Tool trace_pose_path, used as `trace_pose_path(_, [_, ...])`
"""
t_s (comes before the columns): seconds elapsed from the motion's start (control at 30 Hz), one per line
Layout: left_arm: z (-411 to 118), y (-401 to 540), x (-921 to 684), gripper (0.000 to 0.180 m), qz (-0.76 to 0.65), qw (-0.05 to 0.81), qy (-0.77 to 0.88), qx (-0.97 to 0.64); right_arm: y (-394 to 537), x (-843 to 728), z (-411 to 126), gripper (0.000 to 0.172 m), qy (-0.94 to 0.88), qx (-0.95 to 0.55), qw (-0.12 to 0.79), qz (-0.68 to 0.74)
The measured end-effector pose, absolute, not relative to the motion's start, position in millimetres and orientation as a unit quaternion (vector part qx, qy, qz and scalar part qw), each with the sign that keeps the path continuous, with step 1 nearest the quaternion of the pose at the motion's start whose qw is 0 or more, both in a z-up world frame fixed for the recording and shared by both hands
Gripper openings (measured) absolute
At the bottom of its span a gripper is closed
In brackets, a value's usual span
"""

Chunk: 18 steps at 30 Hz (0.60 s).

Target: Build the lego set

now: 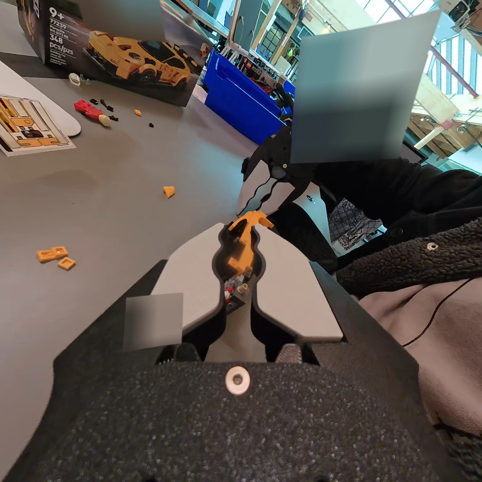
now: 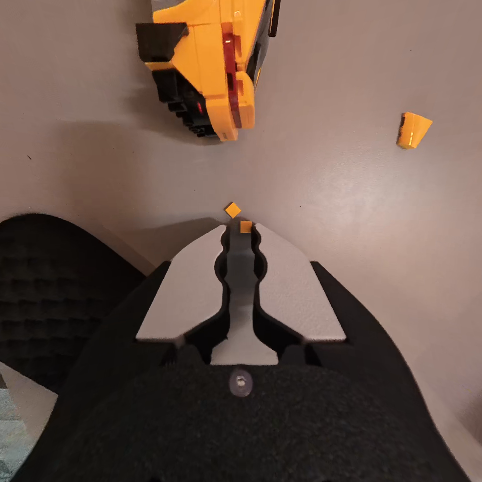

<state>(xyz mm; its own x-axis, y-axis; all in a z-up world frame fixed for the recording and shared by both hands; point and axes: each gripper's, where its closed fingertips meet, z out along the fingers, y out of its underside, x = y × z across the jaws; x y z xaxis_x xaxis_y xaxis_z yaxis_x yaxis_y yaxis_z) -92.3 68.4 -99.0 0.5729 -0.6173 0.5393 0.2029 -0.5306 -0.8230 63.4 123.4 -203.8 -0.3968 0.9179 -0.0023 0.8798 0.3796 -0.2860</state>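
My left gripper [image 1: 241, 227] clamps the yellow toy car [image 1: 243, 250] lengthwise between its fingers, while my right gripper [image 2: 241, 227] stands slightly open over a small yellow tile [image 2: 246, 226] beside its right fingertip.

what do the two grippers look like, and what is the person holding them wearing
Both the left gripper and the right gripper have pale grey fingers with wavy black inner edges on a black textured body with one central screw. The person wears a dark fleecy jacket.
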Motion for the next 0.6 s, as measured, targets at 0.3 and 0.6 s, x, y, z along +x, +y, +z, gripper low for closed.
trace_pose_path(0.3, [-106, 68, -87, 0.016, -0.441, 0.452, 0.144, -0.761, 122, 66, -204, 0.033, -0.829, -0.541, 0.078, 0.119])
trace_pose_path(0.6, [-111, 68, -85, 0.017, -0.44, 0.445, 0.149, -0.766, 122, 66, -204, 0.057, -0.823, -0.546, 0.079, 0.136])
